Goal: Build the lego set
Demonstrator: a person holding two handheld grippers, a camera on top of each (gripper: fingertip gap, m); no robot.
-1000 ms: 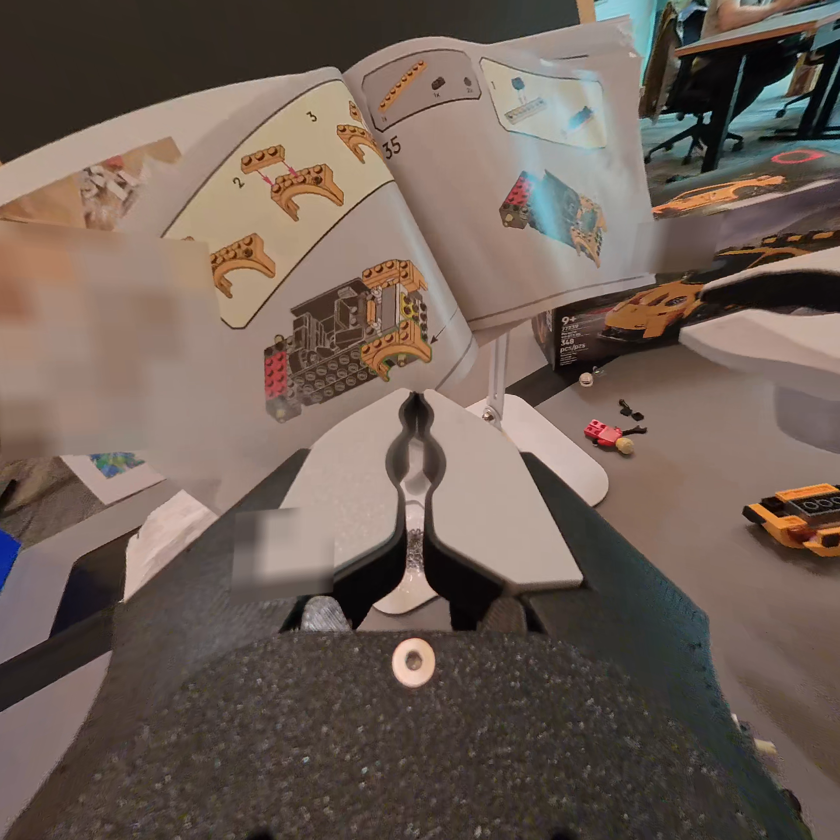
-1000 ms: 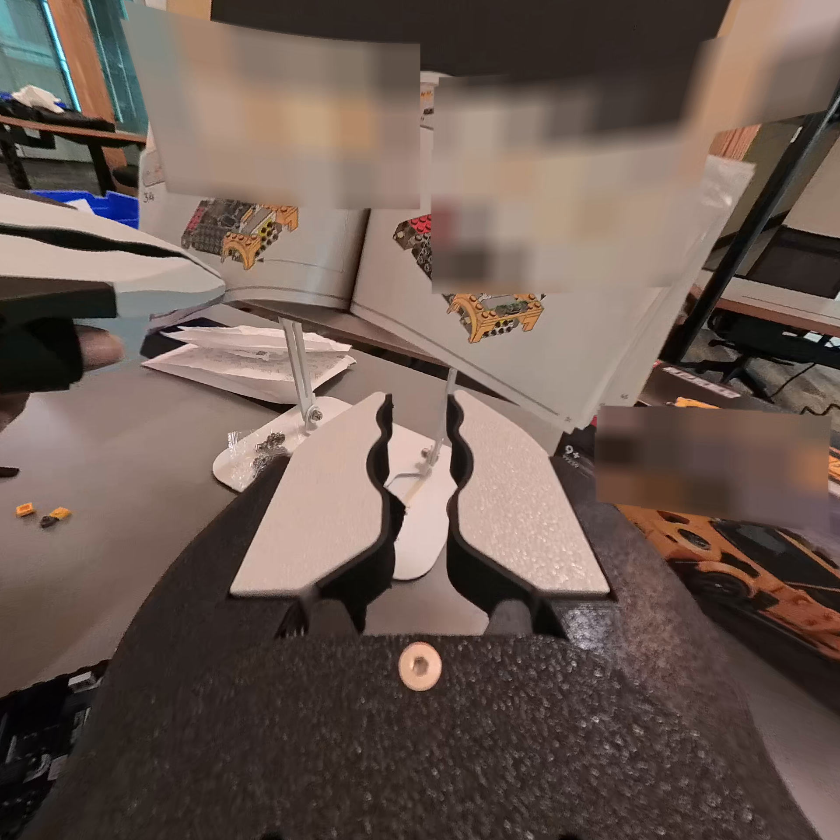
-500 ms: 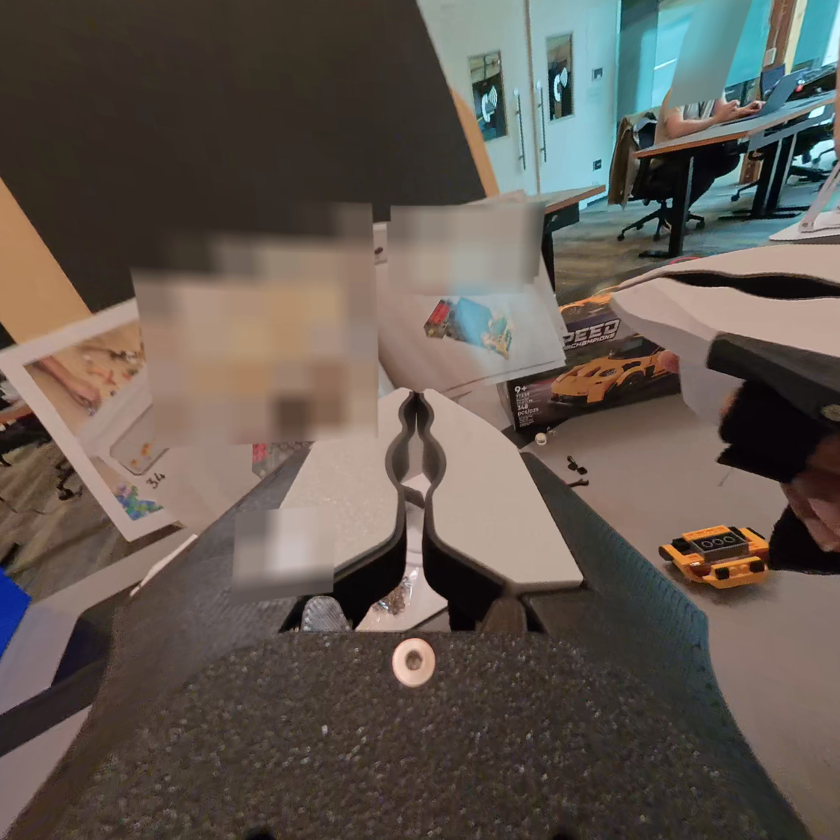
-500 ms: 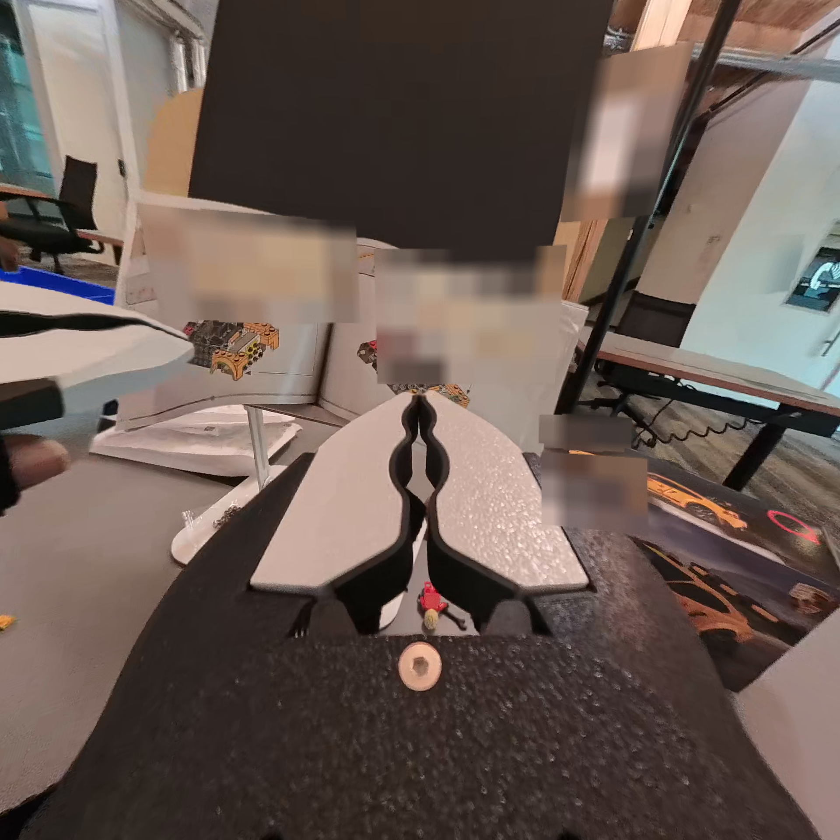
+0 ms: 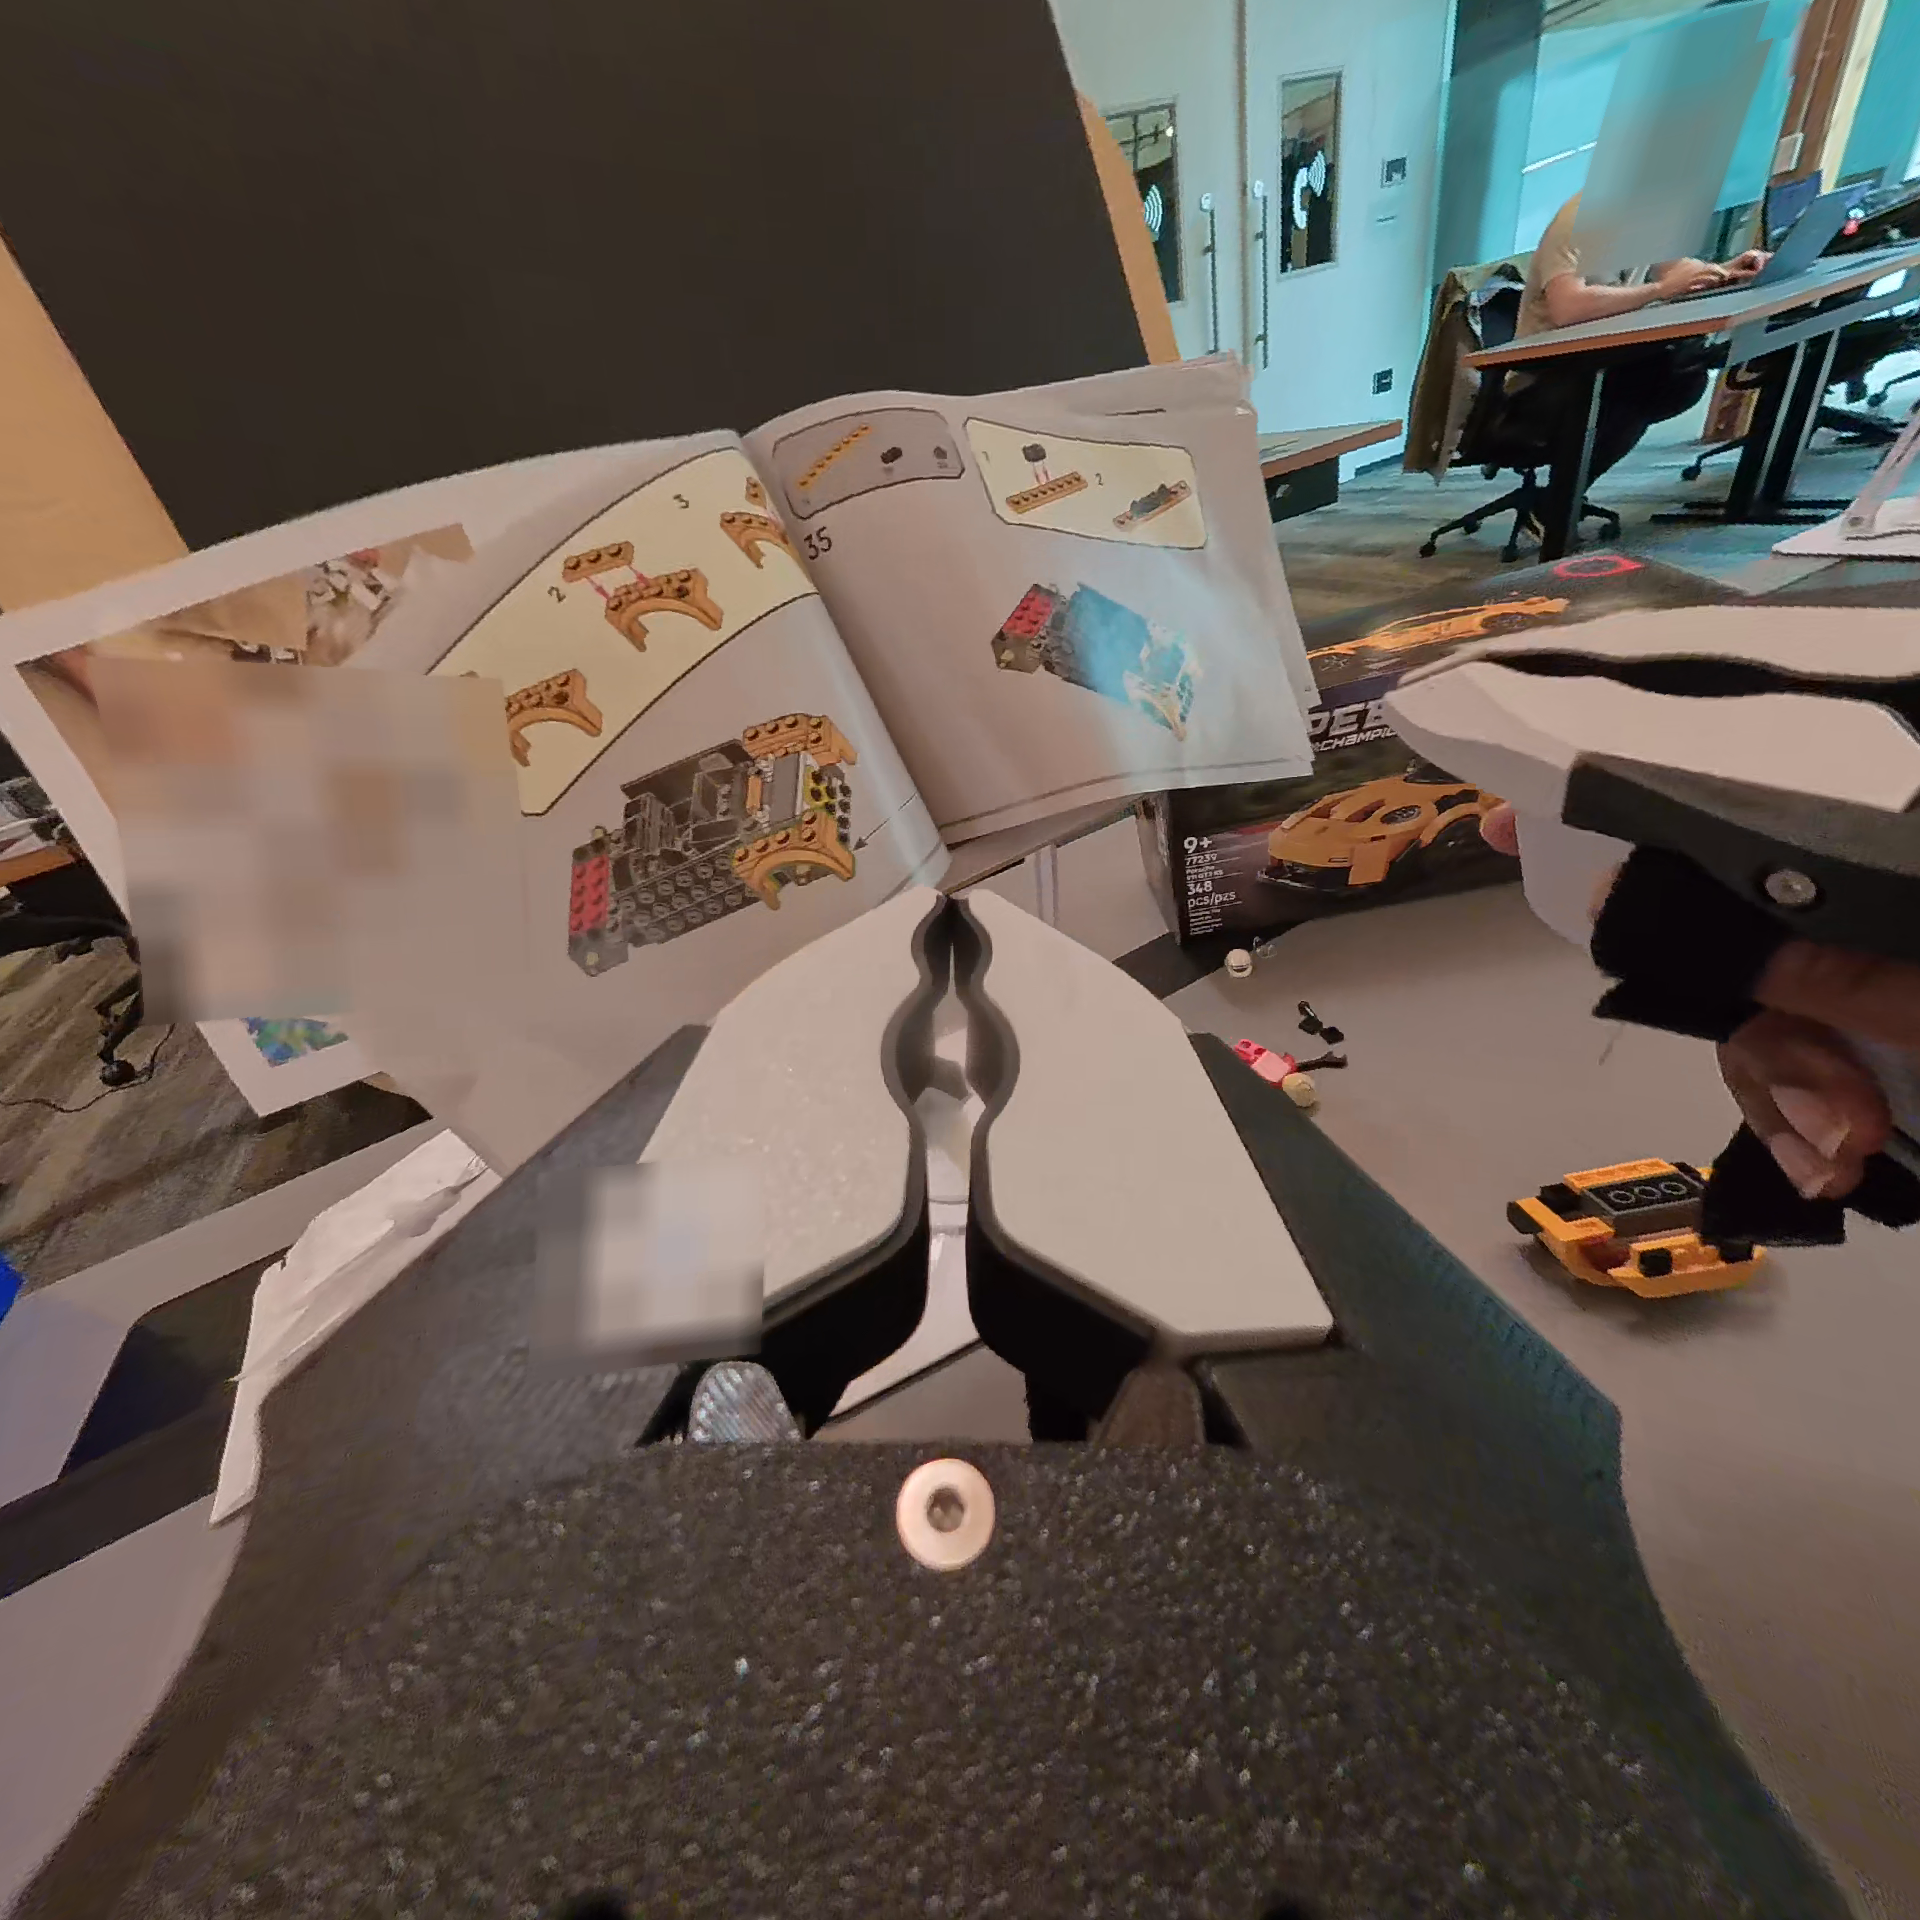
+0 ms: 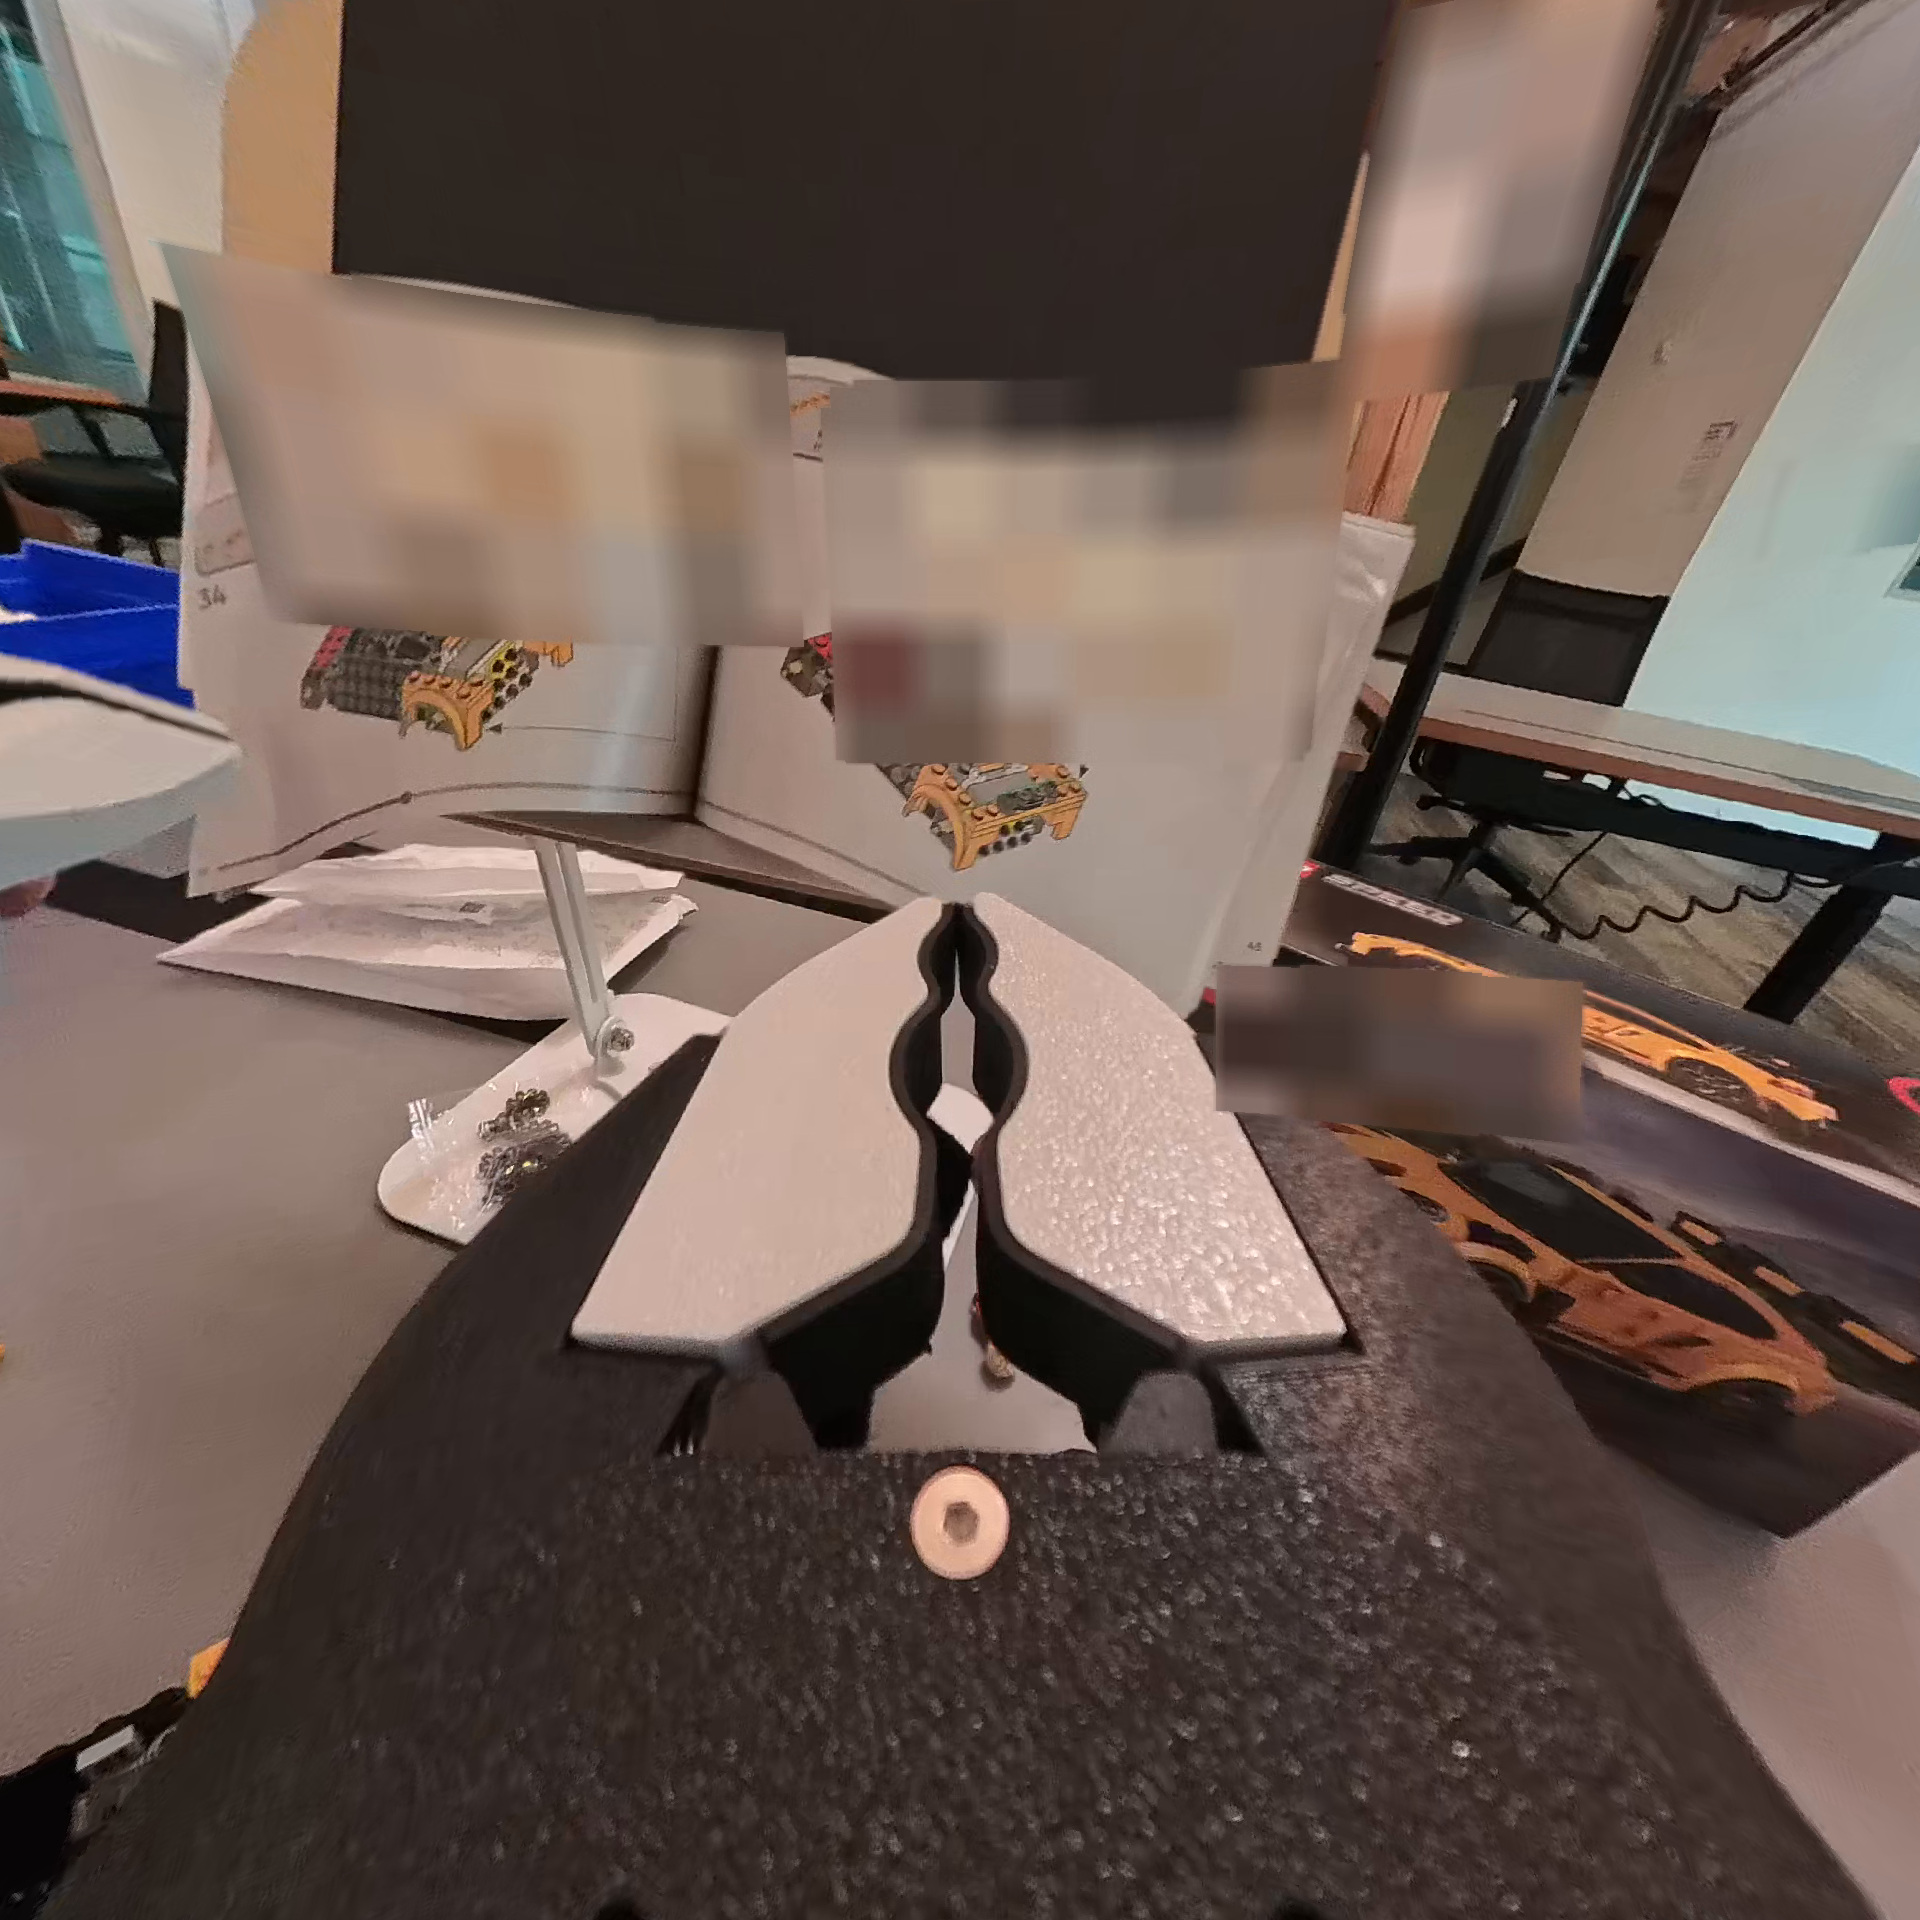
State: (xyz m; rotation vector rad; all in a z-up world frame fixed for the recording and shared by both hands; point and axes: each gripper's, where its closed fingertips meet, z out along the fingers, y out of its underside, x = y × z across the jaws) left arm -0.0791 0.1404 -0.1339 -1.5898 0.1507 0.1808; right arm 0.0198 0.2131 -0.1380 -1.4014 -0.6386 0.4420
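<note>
My left gripper [image 5: 951, 914] is shut with nothing between its tips, raised above the grey table and facing the open instruction booklet [image 5: 727, 665] on its white stand. My right gripper [image 6: 956, 914] is shut too and holds nothing; it also shows at the right of the left wrist view [image 5: 1662, 717], held by a hand. A small orange and black lego assembly [image 5: 1631, 1226] lies on the table under that hand. The booklet also shows in the right wrist view [image 6: 644, 727].
The lego box [image 5: 1340, 831] with an orange car picture stands behind the booklet, and fills the right of the right wrist view [image 6: 1621, 1226]. Small loose pieces [image 5: 1283, 1060] lie near it. The stand's white base [image 6: 582, 1101] carries a bag of small dark parts [image 6: 514, 1138]. White paper bags [image 6: 416, 925] lie at the left. Left tips to right tips: about 12 cm.
My right gripper's fingers came together on air, from apart a second ago. Both grippers tilted up and have come back down toward the booklet and table.
</note>
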